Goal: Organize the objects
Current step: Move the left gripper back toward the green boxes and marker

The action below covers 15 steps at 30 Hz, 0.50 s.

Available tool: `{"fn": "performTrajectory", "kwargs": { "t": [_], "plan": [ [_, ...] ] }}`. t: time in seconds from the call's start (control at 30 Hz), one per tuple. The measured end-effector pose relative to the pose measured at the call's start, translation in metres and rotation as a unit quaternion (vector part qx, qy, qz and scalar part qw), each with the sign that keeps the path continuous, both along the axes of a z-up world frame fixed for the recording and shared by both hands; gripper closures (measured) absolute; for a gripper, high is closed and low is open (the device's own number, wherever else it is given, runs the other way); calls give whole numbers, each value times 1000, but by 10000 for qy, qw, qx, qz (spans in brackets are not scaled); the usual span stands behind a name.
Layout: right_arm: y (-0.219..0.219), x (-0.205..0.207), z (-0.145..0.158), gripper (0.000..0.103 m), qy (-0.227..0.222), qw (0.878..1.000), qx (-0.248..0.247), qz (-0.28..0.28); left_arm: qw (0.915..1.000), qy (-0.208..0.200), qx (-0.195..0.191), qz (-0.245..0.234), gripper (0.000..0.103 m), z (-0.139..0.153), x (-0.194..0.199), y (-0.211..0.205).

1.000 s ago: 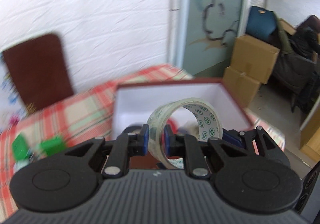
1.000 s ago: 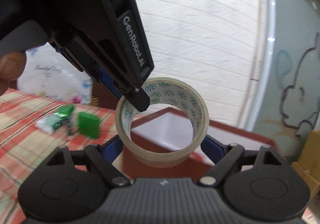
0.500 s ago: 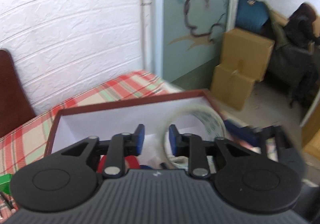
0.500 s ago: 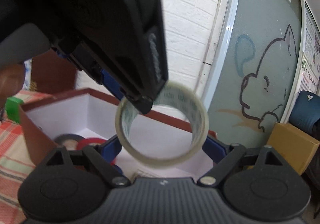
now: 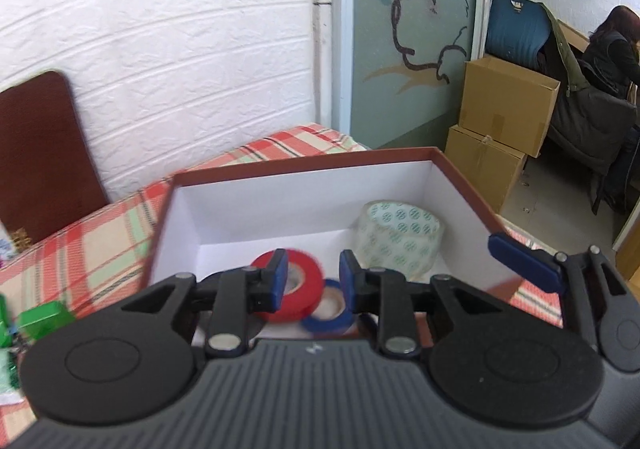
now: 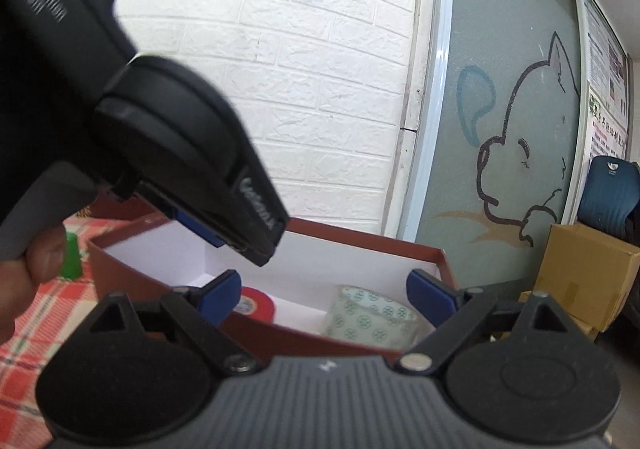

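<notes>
A clear tape roll (image 5: 400, 241) with green print lies inside the red-brown box (image 5: 304, 165) with white walls, at its right end. A red roll (image 5: 308, 289), a blue roll (image 5: 326, 319) and a partly hidden black roll lie in the same box. My left gripper (image 5: 312, 283) hangs over the box's near side, open by a narrow gap with nothing between its pads. My right gripper (image 6: 326, 299) stands wide open at the box's near wall (image 6: 280, 337), above the clear tape roll (image 6: 368, 321) and apart from it. The left gripper (image 6: 256, 245) crosses that view from the upper left.
The box sits on a red and green plaid tablecloth (image 5: 100, 233). Green packets (image 5: 40, 323) lie at the left and a brown chair back (image 5: 40, 153) stands by the white brick wall. Cardboard boxes (image 5: 504, 109) and a seated person (image 5: 608, 61) are off to the right.
The left gripper was shut on the clear tape roll's wall, held between the right gripper's fingers. Both moved over the box, the left opened, and the roll now lies inside.
</notes>
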State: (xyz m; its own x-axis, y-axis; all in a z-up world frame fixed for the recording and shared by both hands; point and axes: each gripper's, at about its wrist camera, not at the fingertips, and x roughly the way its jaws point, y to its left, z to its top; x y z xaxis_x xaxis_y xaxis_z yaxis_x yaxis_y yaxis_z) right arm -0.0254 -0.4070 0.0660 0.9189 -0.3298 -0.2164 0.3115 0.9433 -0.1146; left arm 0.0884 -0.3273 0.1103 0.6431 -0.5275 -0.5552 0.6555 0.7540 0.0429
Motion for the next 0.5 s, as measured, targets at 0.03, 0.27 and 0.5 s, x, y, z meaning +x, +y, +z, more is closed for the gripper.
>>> {"fn": "performTrajectory", "kwargs": {
  "t": [0.03,0.27,0.5],
  "plan": [
    [6,-4,1,10,-44,10000,46,31,10000,4,-11,45,73,0,-2,9],
    [53,-13,-14,10,231,9976,459,470,9983,226,54,529,67,-18,-6,79],
    [99,12,-38,15,1037,9837,896,1167,9858,826,246,1443,66,-64,10,172]
  ]
}}
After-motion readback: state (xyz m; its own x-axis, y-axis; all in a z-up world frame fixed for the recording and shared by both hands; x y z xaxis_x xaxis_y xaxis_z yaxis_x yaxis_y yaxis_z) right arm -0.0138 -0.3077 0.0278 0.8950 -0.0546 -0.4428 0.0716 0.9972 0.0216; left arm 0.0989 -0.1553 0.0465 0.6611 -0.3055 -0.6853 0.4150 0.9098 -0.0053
